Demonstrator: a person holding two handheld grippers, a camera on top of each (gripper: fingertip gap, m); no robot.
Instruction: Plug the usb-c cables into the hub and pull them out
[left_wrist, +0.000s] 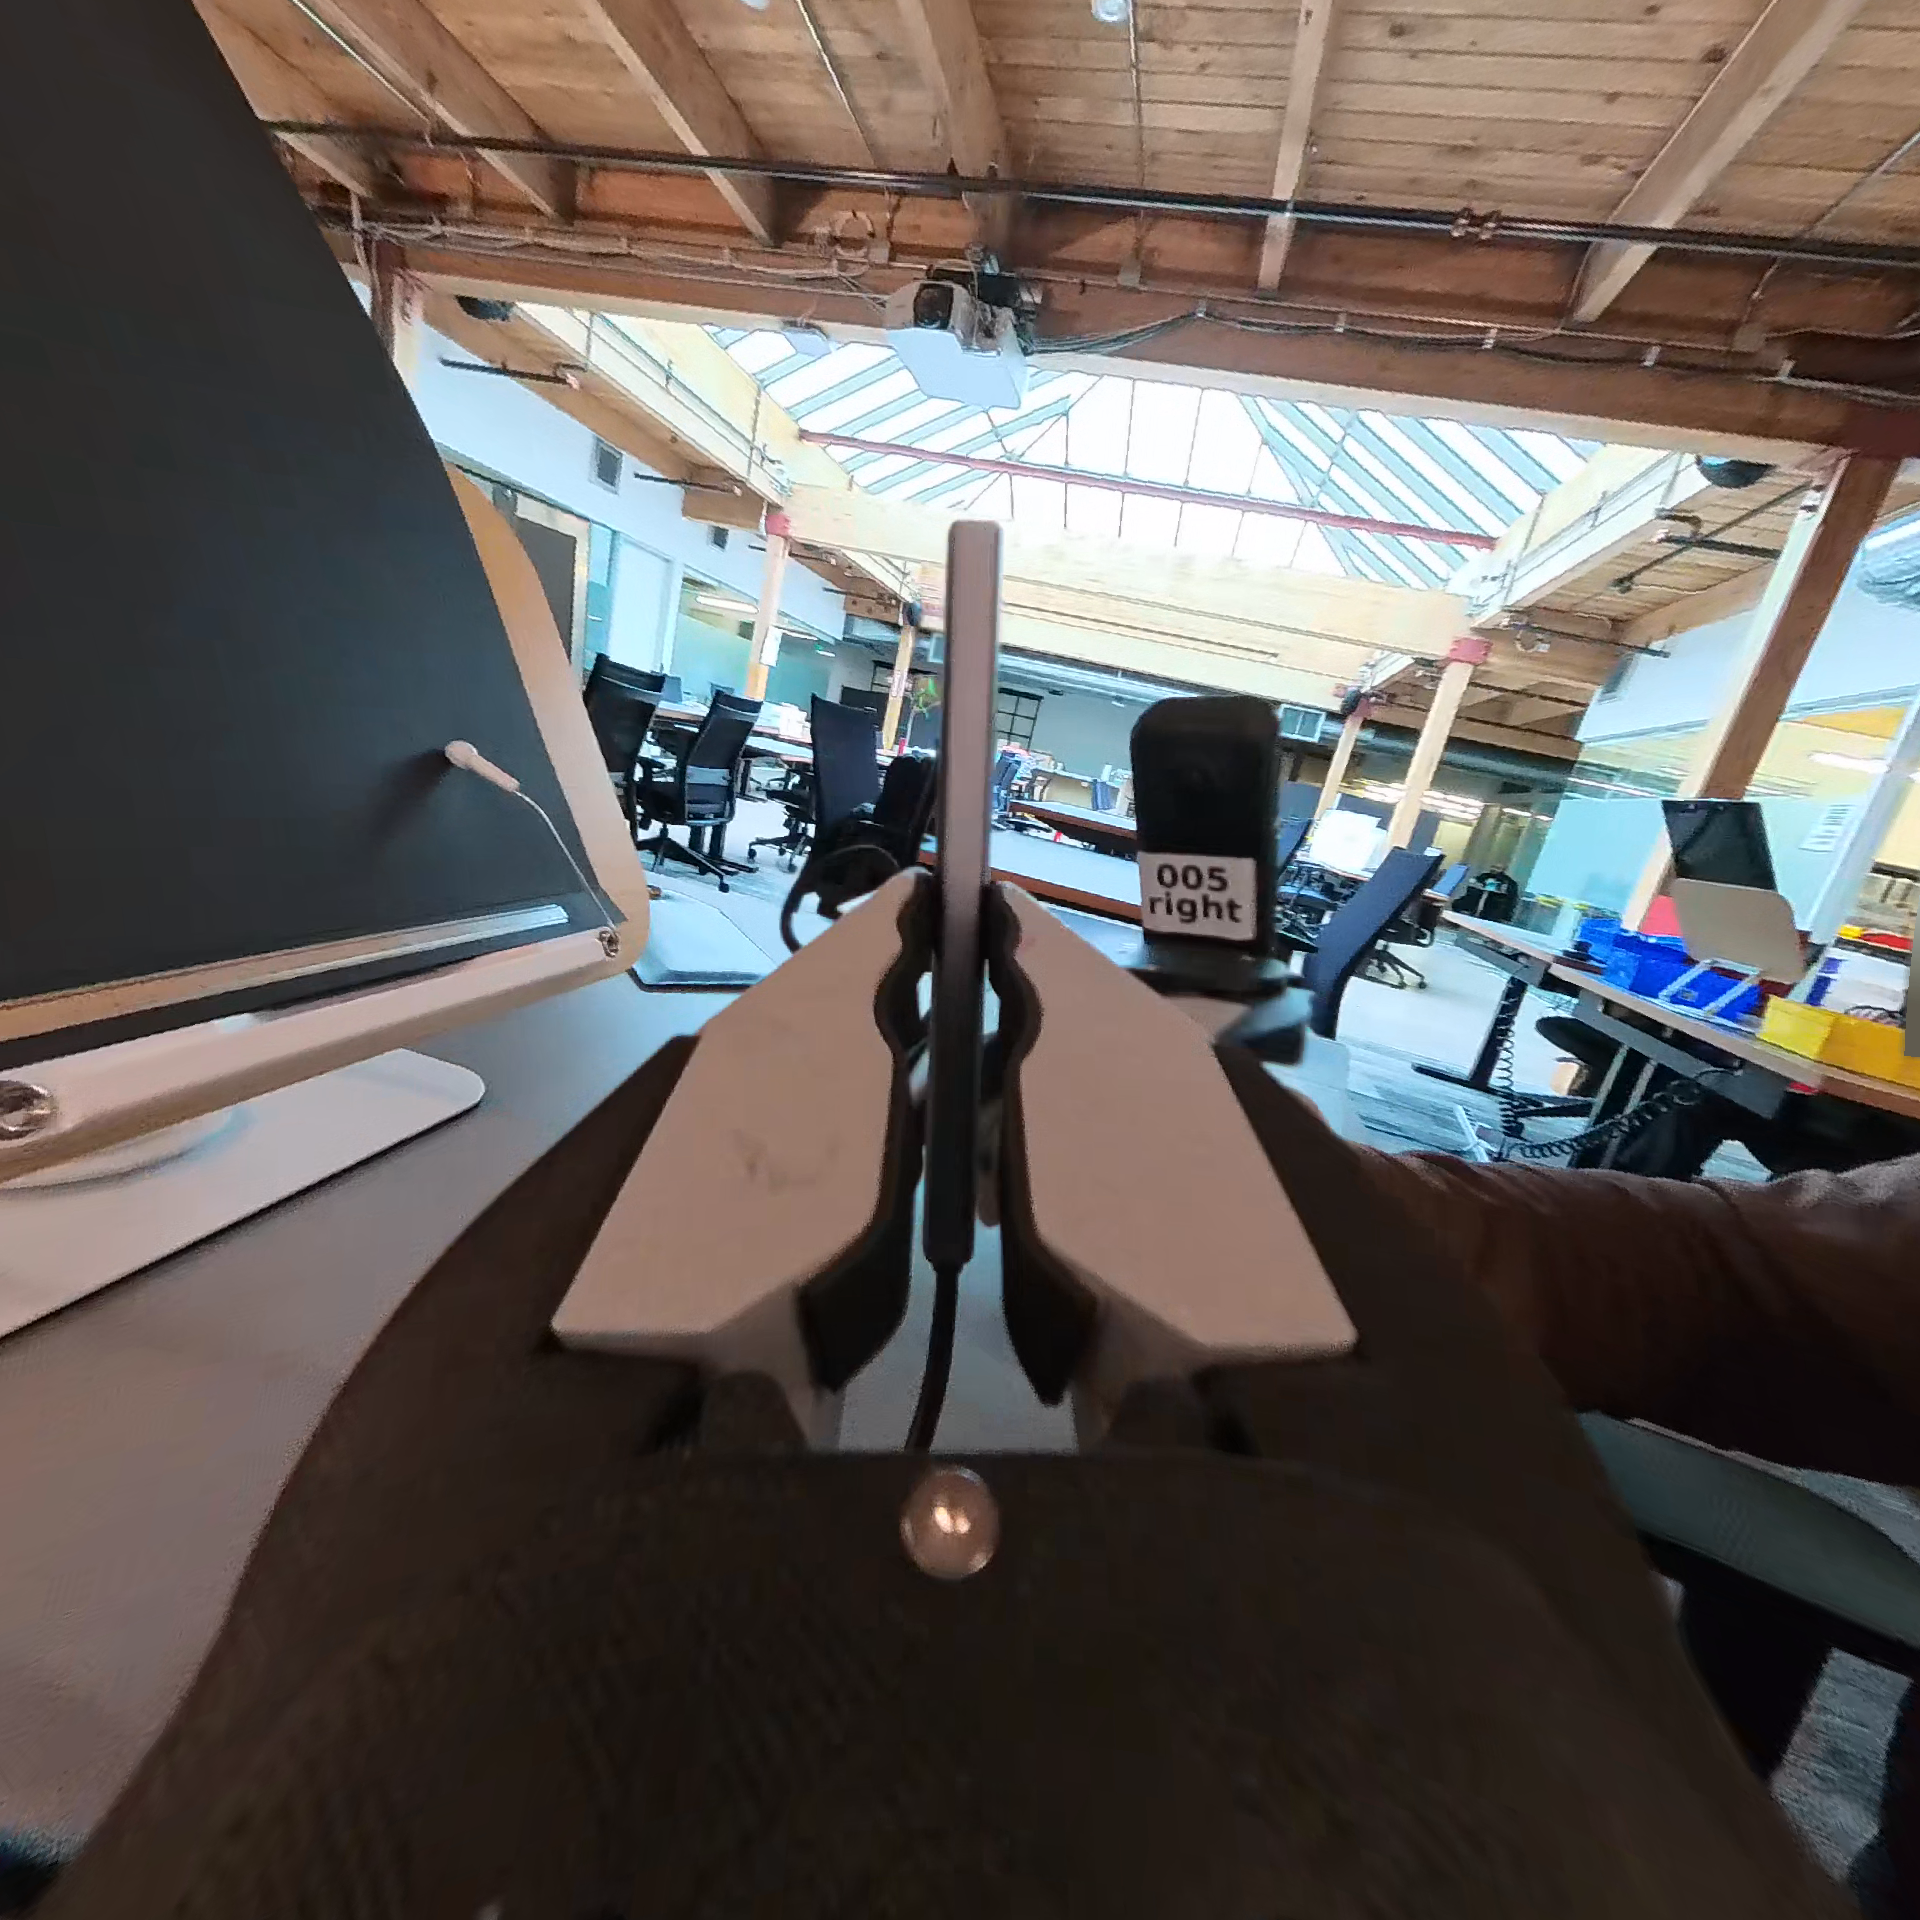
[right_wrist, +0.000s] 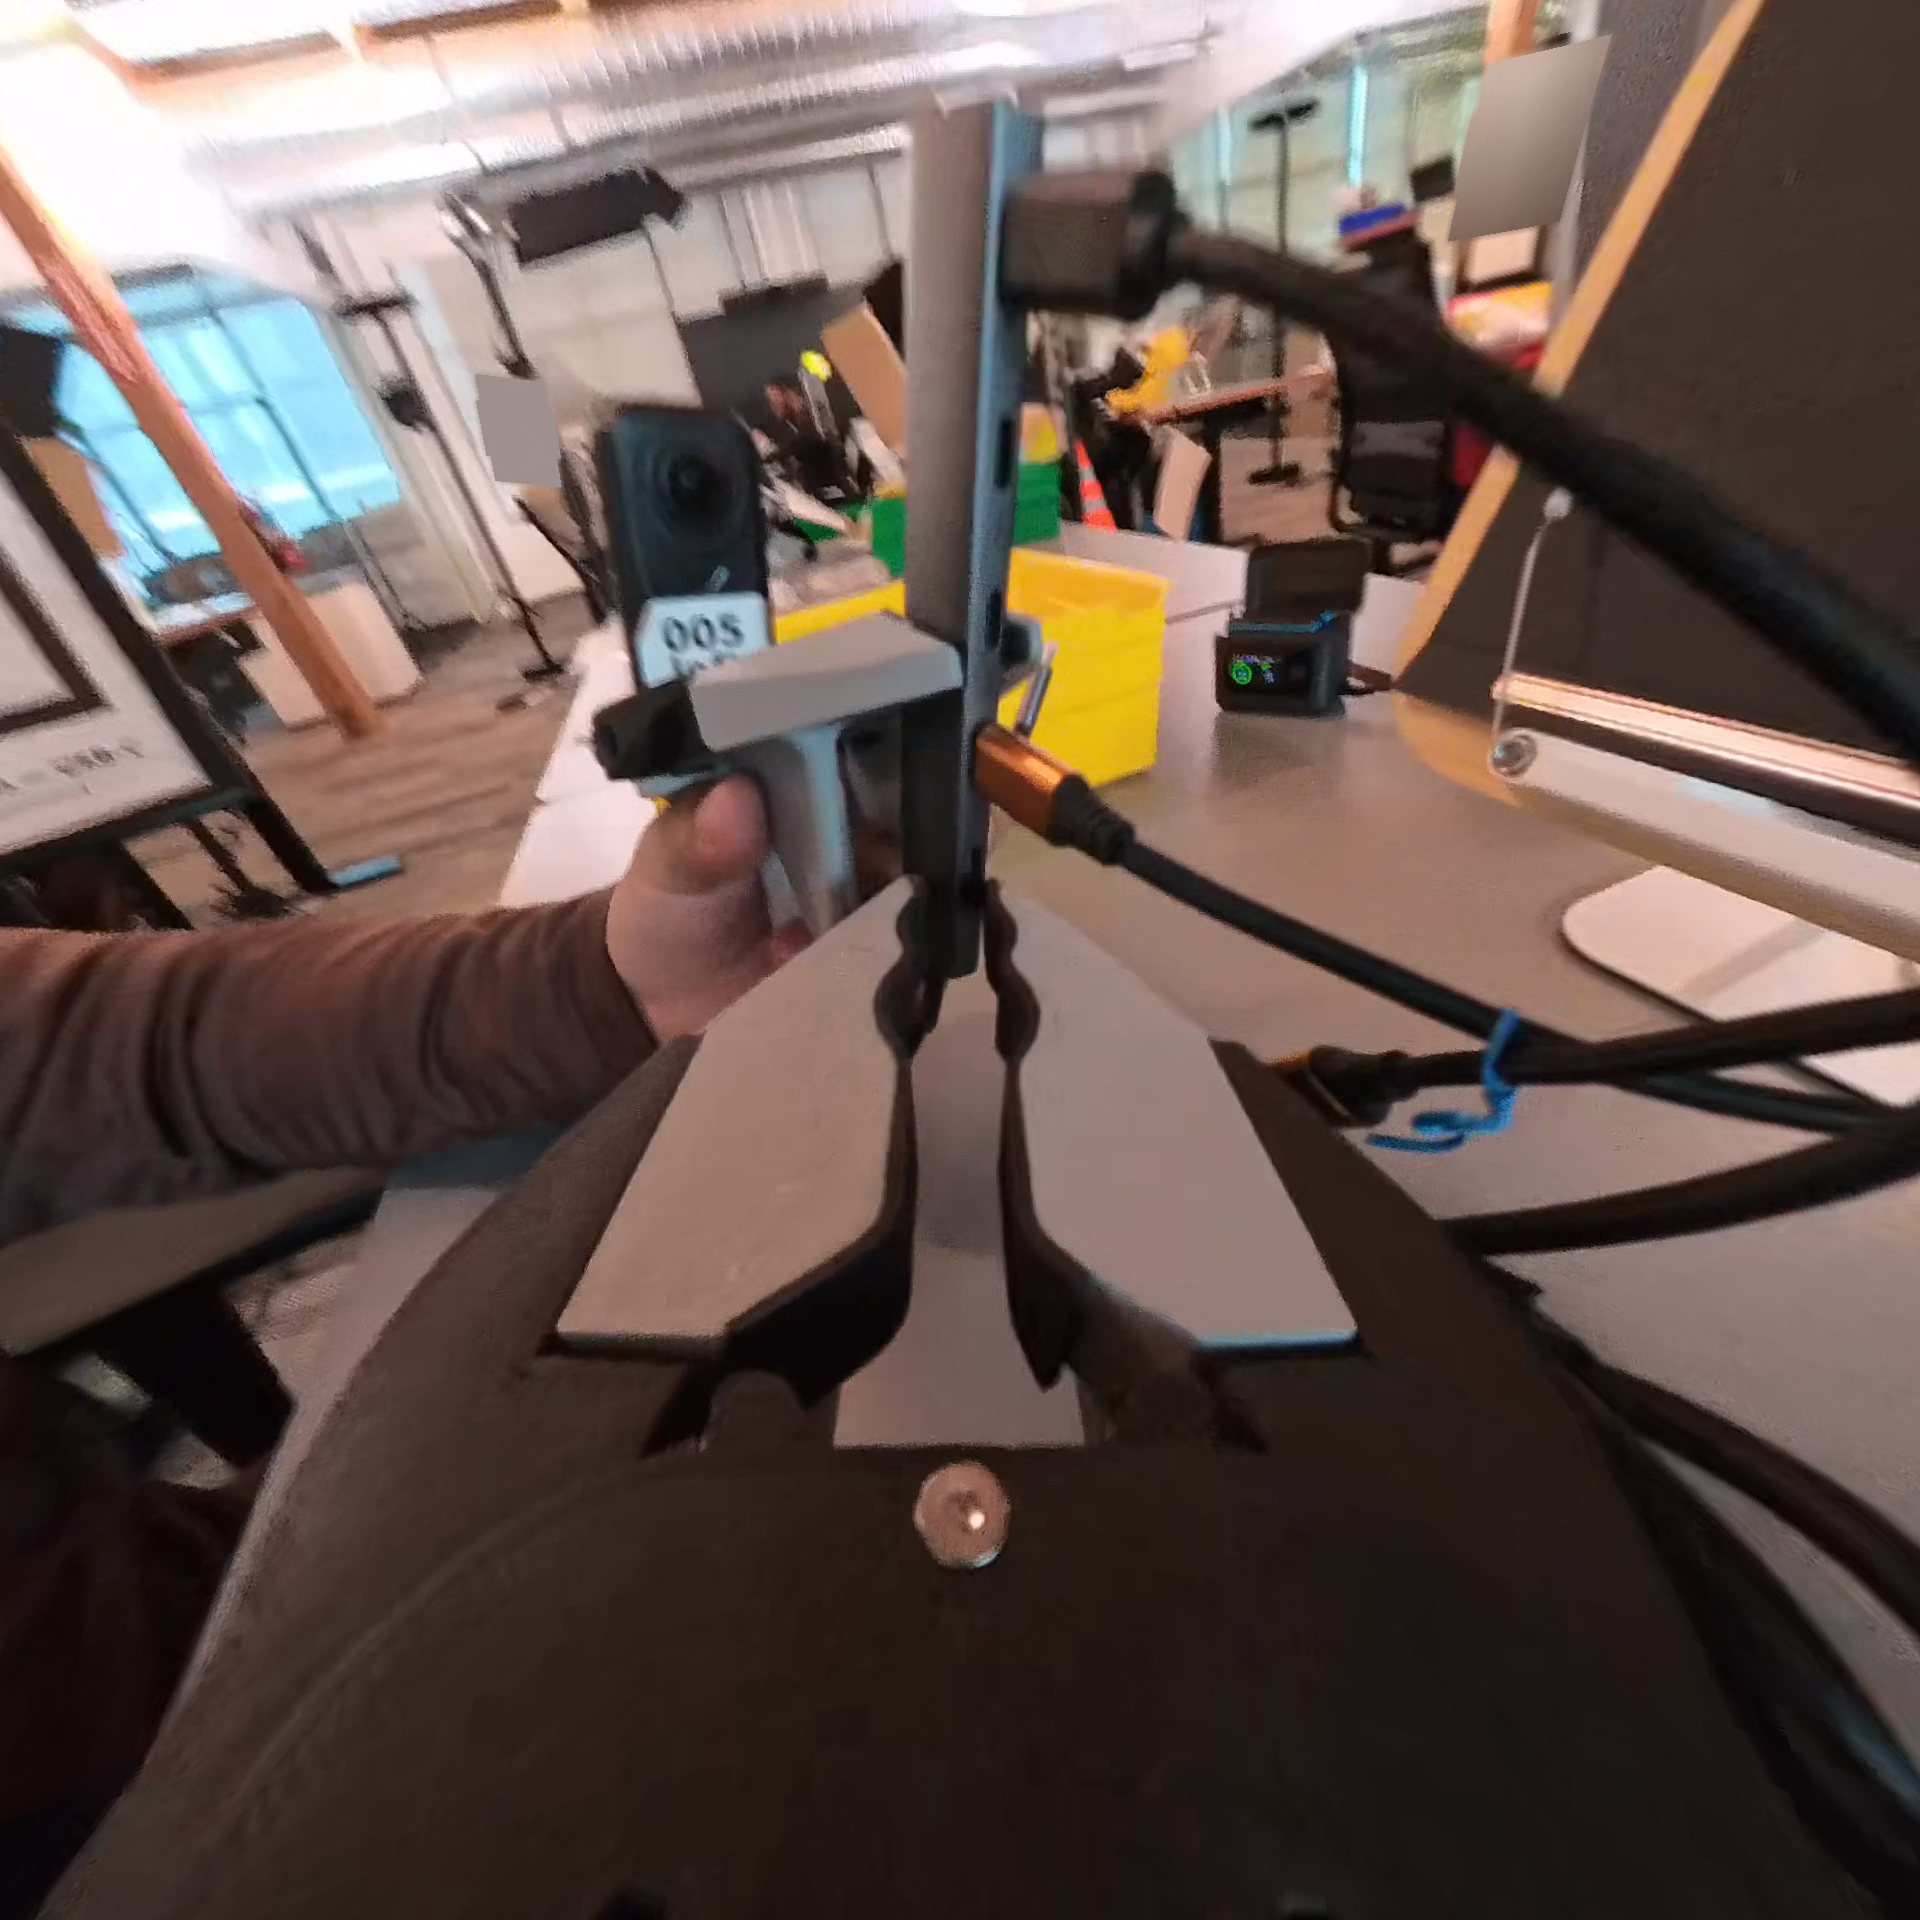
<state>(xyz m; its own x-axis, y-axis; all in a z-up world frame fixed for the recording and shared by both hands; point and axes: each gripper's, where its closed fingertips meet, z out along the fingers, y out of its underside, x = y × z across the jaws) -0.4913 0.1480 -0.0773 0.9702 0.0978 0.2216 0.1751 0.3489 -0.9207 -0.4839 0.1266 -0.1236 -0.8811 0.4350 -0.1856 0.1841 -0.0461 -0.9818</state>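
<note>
The grey hub (left_wrist: 968, 727) stands upright and edge-on, clamped between the fingertips of my left gripper (left_wrist: 961, 920); its thin black lead (left_wrist: 935, 1351) runs back between the fingers. In the right wrist view the hub (right_wrist: 951, 364) is held by the left gripper (right_wrist: 883, 670). My right gripper (right_wrist: 954, 920) is closed to a narrow gap on the hub's lower end. An orange usb-c plug (right_wrist: 1023, 774) sits in the hub's side just above my right fingertips. A thick black braided plug (right_wrist: 1081, 244) sits in it near the top.
A monitor on a white stand (left_wrist: 239, 935) stands at the left, and also shows in the right wrist view (right_wrist: 1704, 748). Black cables with a blue tie (right_wrist: 1496, 1081) cross the grey desk. A yellow bin (right_wrist: 1091, 665) and a small black device (right_wrist: 1294, 644) sit behind. A person's sleeve (left_wrist: 1662, 1278) is at the right. The left gripper's tips are roughly 5 centimetres from the right gripper's.
</note>
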